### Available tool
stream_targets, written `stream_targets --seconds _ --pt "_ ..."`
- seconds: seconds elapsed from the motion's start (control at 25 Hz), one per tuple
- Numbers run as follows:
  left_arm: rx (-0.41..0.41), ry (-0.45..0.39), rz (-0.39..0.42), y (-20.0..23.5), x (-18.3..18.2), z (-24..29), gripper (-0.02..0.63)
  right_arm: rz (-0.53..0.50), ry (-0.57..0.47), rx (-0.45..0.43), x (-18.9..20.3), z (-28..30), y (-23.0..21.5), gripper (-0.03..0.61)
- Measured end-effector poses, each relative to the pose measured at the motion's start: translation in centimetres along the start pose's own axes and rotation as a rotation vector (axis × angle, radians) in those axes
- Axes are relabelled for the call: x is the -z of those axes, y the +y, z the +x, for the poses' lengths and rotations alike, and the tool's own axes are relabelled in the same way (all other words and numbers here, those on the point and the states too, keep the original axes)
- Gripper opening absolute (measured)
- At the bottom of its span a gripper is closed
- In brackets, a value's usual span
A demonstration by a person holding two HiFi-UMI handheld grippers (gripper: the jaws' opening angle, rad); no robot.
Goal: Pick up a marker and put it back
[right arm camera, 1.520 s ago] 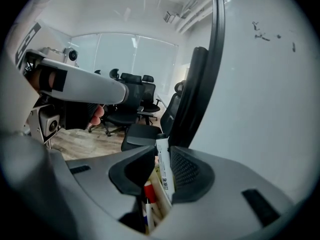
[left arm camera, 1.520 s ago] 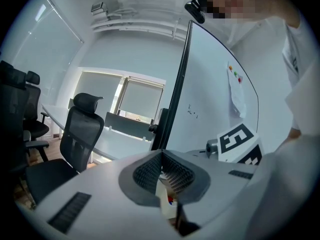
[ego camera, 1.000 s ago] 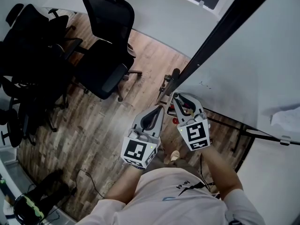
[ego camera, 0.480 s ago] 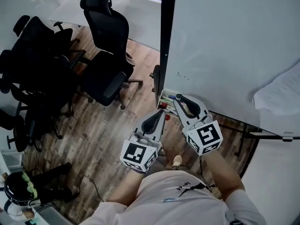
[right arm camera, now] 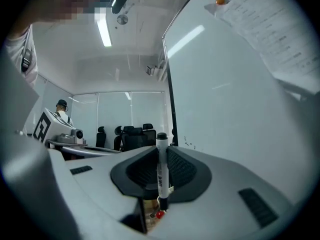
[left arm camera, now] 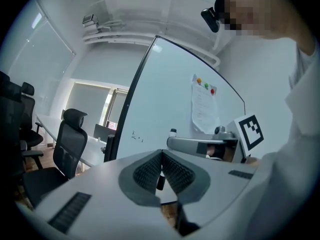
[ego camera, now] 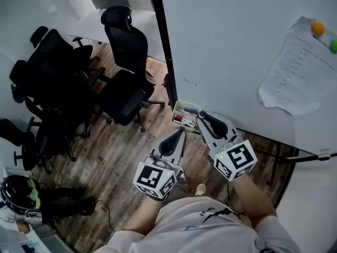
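Observation:
A white marker [right arm camera: 161,173] with a black cap stands upright between the pads of my right gripper [right arm camera: 161,160], which is shut on it. In the head view that right gripper [ego camera: 204,119] sits just right of a small white marker tray [ego camera: 179,107] at the whiteboard's lower left corner; red and blue markers [ego camera: 184,119] lie in the tray. My left gripper [ego camera: 178,134] hangs just below the tray. Its jaws are shut together with nothing held, as the left gripper view [left arm camera: 161,165] shows.
The whiteboard [ego camera: 237,46] fills the upper right, with a paper sheet [ego camera: 295,67] pinned by magnets. Several black office chairs [ego camera: 124,62] stand on the wooden floor [ego camera: 105,157] at left. A board stand leg [ego camera: 295,154] runs at right.
The head view has swung, so the whiteboard and the paper sheet now fill more of the frame. Both grippers sit slightly nearer the tray; the right one still grips the marker.

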State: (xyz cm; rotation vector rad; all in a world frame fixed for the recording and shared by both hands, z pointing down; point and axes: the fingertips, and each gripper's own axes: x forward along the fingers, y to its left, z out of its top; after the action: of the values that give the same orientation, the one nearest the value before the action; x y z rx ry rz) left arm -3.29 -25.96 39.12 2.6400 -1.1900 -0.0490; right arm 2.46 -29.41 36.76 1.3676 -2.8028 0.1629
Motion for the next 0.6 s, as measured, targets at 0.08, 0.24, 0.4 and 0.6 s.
stream_targets --seconds 0.08,0.24,0.4,0.6 --pt "-0.002 -0.008 0.003 -1.3 -0.3 -0.5 0.011 -0.004 -0.01 -0.011 -0.6 -1.3 0.5 0.072" --pt "-0.002 -0.028 0.014 -3.9 -0.9 -1.4 0.012 -0.011 -0.029 -0.033 -1.6 -3.9 1.3 0.072" --pt "0.007 -0.05 0.028 -6.7 -2.0 -2.4 0.012 -0.011 -0.051 -0.049 -2.8 -6.6 2.0 0.072" --pt "0.005 -0.078 0.038 -9.3 -3.3 -3.7 0.012 -0.029 -0.077 -0.07 -4.2 -9.3 3.2 0.072"
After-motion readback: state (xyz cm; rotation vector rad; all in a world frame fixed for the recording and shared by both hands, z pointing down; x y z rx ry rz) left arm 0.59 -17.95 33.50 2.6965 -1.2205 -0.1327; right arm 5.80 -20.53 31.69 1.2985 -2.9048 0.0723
